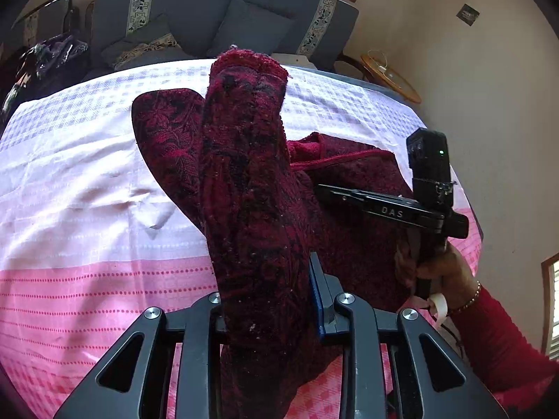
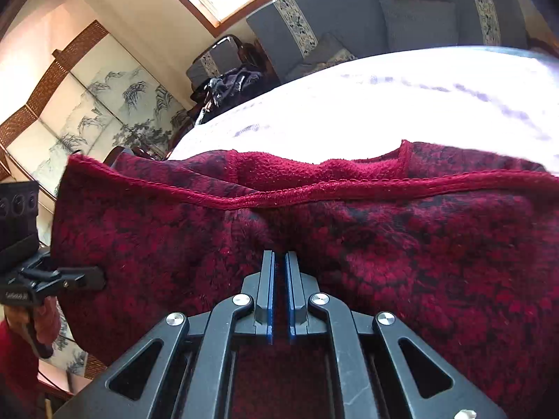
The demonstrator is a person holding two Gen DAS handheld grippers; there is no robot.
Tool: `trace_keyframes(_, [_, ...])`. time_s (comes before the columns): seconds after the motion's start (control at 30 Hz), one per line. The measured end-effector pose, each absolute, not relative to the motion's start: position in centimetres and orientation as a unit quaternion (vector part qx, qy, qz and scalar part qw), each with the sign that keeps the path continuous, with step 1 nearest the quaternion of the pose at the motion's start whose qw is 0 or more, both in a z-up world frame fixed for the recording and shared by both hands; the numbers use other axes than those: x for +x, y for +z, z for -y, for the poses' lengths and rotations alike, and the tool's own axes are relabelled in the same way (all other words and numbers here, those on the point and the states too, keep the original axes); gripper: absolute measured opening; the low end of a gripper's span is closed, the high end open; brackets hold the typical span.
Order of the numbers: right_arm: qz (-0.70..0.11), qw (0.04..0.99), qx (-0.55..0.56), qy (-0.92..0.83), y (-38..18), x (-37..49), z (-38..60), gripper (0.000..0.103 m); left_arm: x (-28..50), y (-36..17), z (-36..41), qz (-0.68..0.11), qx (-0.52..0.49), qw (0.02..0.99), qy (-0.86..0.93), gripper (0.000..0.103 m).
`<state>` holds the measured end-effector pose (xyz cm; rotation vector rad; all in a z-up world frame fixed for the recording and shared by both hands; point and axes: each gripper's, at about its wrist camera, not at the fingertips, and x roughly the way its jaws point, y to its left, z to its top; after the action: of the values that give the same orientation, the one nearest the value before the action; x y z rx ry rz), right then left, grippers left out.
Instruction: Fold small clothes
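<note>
Left gripper (image 1: 279,300) clamps bunched sleeve of dark red fleecy patterned garment (image 1: 244,181), lifted above pink-and-white checked cloth on tabletop (image 1: 87,181). Right gripper (image 2: 279,262), jaws almost together, rests against garment body; whether fabric is pinched between them is unclear. Advice: anchor body with right gripper, carry sleeve across chest, lay flat, smooth before release. Fabric thick, plush, floppy, with corded hem (image 2: 314,185); likely bulky at folds, prone to slump. Rest of garment lies on cloth.
</note>
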<state>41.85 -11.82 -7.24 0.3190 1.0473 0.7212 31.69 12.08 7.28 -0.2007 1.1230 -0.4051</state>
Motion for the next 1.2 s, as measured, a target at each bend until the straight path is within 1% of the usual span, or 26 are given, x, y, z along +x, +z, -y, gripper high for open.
trace_keyframes(0.03, [-0.498, 0.783, 0.168, 0.334, -8.2, 42.7, 11.6, 0.002, 31.7, 7.6, -11.5, -0.53, -0.099, 0.82, -0.193, 0.026])
trace_keyframes(0.07, [-0.509, 0.774, 0.18, 0.332, -9.2, 43.5, 11.3, 0.0, 31.8, 8.0, -10.9, -0.533, -0.102, 0.817, -0.196, 0.025])
trace_keyframes(0.17, [-0.527, 0.736, 0.243, 0.35, -11.1, 44.8, 11.8, 0.0, 32.3, 9.4, -8.5, -0.539, -0.114, 0.808, -0.209, 0.024])
trace_keyframes(0.23, [-0.526, 0.728, 0.256, 0.358, -11.2, 44.9, 12.4, 0.0, 32.7, 10.2, -6.7, -0.539, -0.124, 0.803, -0.222, 0.024])
trace_keyframes(0.27, [-0.518, 0.728, 0.264, 0.363, -11.1, 44.7, 12.8, 0.0, 33.0, 10.5, -5.6, -0.539, -0.12, 0.802, -0.227, 0.024])
trace_keyframes(0.33, [-0.497, 0.729, 0.29, 0.37, -10.7, 44.1, 14.4, 0.007, 33.5, 10.8, -3.6, -0.54, -0.114, 0.8, -0.236, 0.024])
trace_keyframes(0.37, [-0.486, 0.733, 0.302, 0.368, -10.3, 43.6, 15.5, 0.008, 33.8, 10.7, -2.8, -0.541, -0.119, 0.797, -0.242, 0.024])
trace_keyframes(0.5, [-0.447, 0.747, 0.336, 0.359, -9.1, 41.3, 20.3, 0.01, 35.1, 10.6, 1.1, -0.544, -0.132, 0.786, -0.263, 0.024])
trace_keyframes(0.6, [-0.43, 0.756, 0.342, 0.356, -8.7, 39.2, 23.5, 0.01, 36.5, 9.8, 3.6, -0.551, -0.168, 0.769, -0.276, 0.024])
trace_keyframes(0.8, [-0.411, 0.773, 0.348, 0.336, -8.7, 36.5, 28.8, 0.011, 38.8, 6.7, 9.7, -0.563, -0.197, 0.734, -0.324, 0.024])
trace_keyframes(0.9, [-0.412, 0.77, 0.367, 0.321, -9.4, 36.5, 31.5, 0.012, 38.9, 5.7, 11.2, -0.542, -0.208, 0.73, -0.362, 0.024])
trace_keyframes(1.0, [-0.42, 0.765, 0.377, 0.31, -10.5, 36.1, 33.3, 0.013, 38.2, 6.4, 11.4, -0.507, -0.22, 0.735, -0.393, 0.025])
trace_keyframes(1.1, [-0.417, 0.756, 0.397, 0.311, -11.0, 35.8, 35.1, 0.013, 36.6, 7.8, 10.6, -0.464, -0.214, 0.756, -0.409, 0.029])
trace_keyframes(1.17, [-0.41, 0.759, 0.406, 0.302, -11.0, 35.5, 36.2, 0.016, 35.5, 7.9, 9.4, -0.45, -0.207, 0.771, -0.4, 0.033])
trace_keyframes(1.2, [-0.405, 0.761, 0.411, 0.296, -10.9, 35.3, 36.8, 0.018, 34.9, 7.7, 8.6, -0.444, -0.201, 0.78, -0.392, 0.033])
